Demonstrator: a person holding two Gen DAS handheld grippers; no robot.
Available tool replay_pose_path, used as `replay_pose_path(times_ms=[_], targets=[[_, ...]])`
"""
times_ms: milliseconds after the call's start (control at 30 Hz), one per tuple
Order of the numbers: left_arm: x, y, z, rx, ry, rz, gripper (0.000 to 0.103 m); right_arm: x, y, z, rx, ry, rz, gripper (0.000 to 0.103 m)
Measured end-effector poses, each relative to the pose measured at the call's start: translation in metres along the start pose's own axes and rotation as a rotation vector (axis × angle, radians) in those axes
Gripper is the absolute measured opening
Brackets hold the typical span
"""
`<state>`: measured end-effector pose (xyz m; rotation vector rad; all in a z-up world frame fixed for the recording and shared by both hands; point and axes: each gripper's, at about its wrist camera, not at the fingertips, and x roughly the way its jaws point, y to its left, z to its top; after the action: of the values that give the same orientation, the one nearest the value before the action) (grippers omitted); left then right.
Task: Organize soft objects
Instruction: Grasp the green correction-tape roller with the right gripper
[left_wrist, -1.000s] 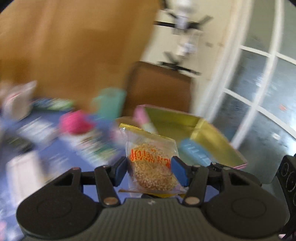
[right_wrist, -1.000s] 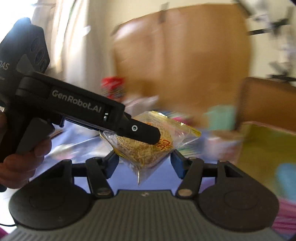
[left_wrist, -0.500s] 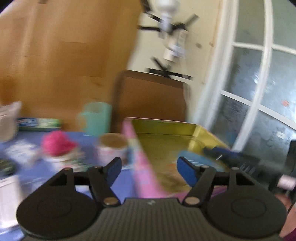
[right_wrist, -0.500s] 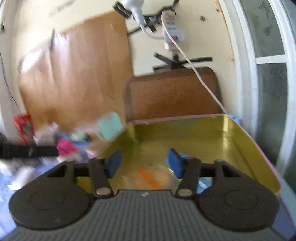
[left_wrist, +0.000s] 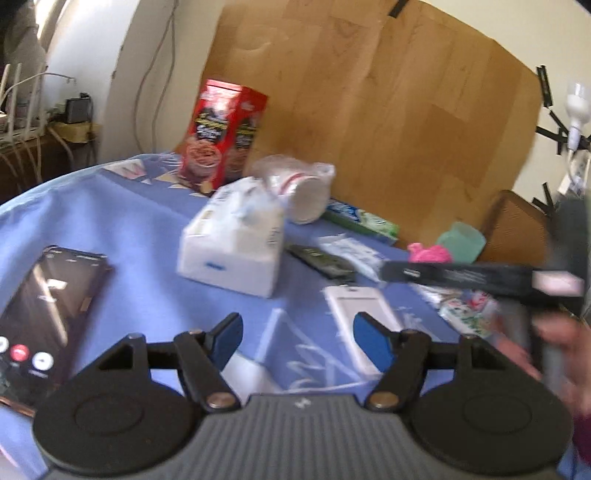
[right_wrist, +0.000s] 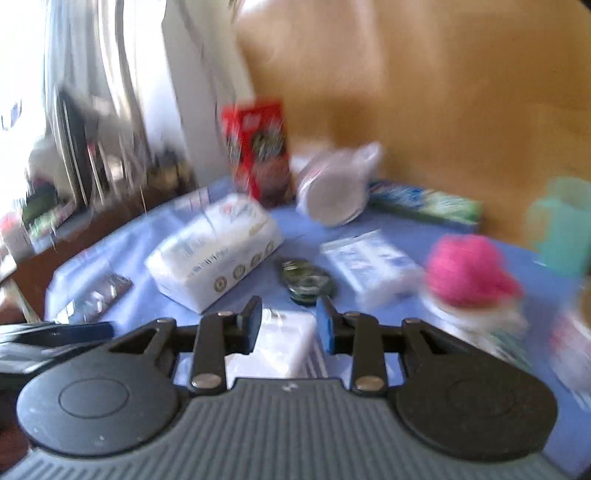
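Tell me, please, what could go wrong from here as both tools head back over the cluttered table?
1. The phone lies near the table's edge beside the left tool; a sweep could knock it off.
2. The right tool, jaws just closing and empty, hangs over a small white packet among close neighbours; it may snag the dark sachet.

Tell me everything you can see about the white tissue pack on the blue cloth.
The tissue pack is a soft, rectangular block in white plastic wrap with small blue print on one face and round marks along a side. It looks full, its top slightly crumpled. It lies flat on the blue tablecloth, in front of the red box, and nothing grips it.
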<state>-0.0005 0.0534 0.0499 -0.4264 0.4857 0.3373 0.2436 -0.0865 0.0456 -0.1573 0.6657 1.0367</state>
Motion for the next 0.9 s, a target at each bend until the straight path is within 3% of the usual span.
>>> replay_pose_path(times_ms=[100,167,233,333,433,533,633,700,833,900], targets=[[0.0,0.012,0.0,-0.025,0.021,-0.031,0.068,0.049,0.003,0.012,-0.047,0.092,-0.039,0.044],[-0.001,0.021,-0.001,-0.038,0.029,-0.05,0.068,0.066,0.005,0.015,-0.108,0.104,-0.112,0.054],[0.0,0.026,-0.004,-0.045,0.034,-0.06,0.068,0.076,0.001,0.012,-0.105,0.161,-0.109,0.055],[0.002,0.031,-0.009,-0.061,0.04,-0.072,0.068,0.074,-0.001,0.013,-0.095,0.153,-0.11,0.053],[-0.001,0.034,-0.01,-0.083,0.05,-0.104,0.068,0.049,0.004,0.018,-0.087,0.083,-0.101,0.053],[-0.011,0.027,-0.012,-0.067,0.052,-0.159,0.068,-0.01,0.003,0.01,-0.017,-0.007,-0.064,0.053],[-0.015,0.01,-0.017,-0.022,0.08,-0.226,0.068,-0.077,0.01,-0.032,0.01,-0.053,-0.016,0.054],[-0.013,-0.006,-0.022,-0.002,0.123,-0.266,0.068,-0.113,0.023,-0.071,-0.004,-0.054,-0.034,0.054],[0.002,-0.035,-0.032,-0.024,0.256,-0.359,0.067,-0.141,0.04,-0.133,0.014,-0.022,-0.096,0.054],[0.012,-0.048,-0.037,-0.053,0.326,-0.393,0.061,-0.145,0.034,-0.149,0.078,-0.024,-0.091,0.054]])
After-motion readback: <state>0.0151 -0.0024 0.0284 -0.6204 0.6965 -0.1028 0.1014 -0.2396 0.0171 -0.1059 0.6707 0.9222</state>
